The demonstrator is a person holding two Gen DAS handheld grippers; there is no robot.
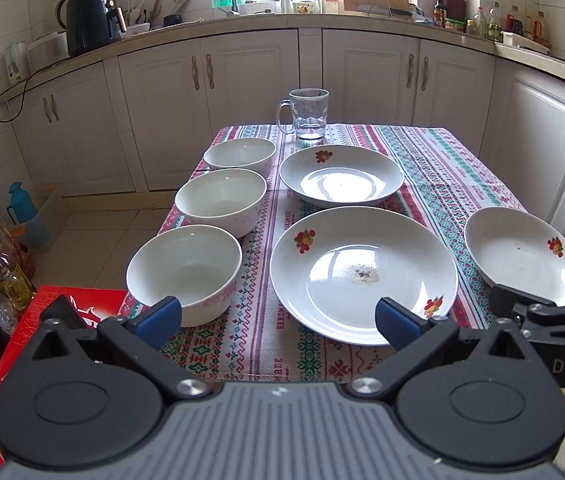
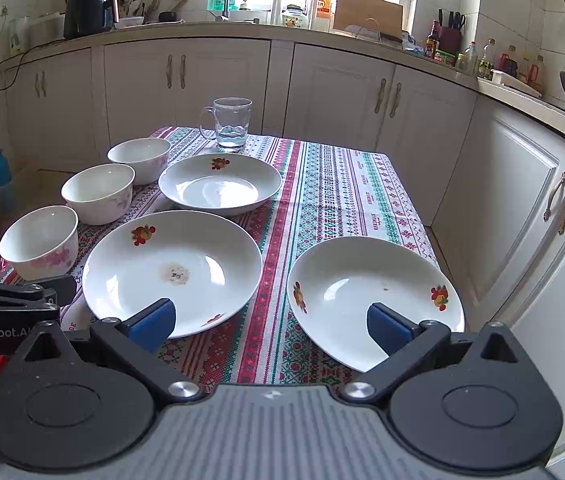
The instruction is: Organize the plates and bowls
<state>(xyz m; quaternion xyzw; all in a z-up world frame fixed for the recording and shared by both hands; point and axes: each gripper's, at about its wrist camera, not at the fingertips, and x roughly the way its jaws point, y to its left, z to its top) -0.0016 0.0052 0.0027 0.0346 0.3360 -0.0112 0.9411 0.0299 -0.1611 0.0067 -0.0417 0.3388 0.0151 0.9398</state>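
1. My left gripper [image 1: 278, 320] and right gripper [image 2: 270, 324] both hang at the bench's near edge, jaws apart and empty.
2. Nearest lie the large plate [image 1: 362, 276], mid-edge, and the right plate [image 2: 374, 300], overhanging the near right corner.
3. The three bowls [image 1: 184, 268] line the left edge; the far plate [image 1: 340, 174] sits behind.
4. I judge it all stiff, slick, breakable china: I'd pinch rims, never the glazed wells.
5. The glass mug [image 1: 308, 114] stands at the far edge.

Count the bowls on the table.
3, in a column along the table's left side: near bowl, middle bowl, far bowl beside the glass mug. None seem hidden.
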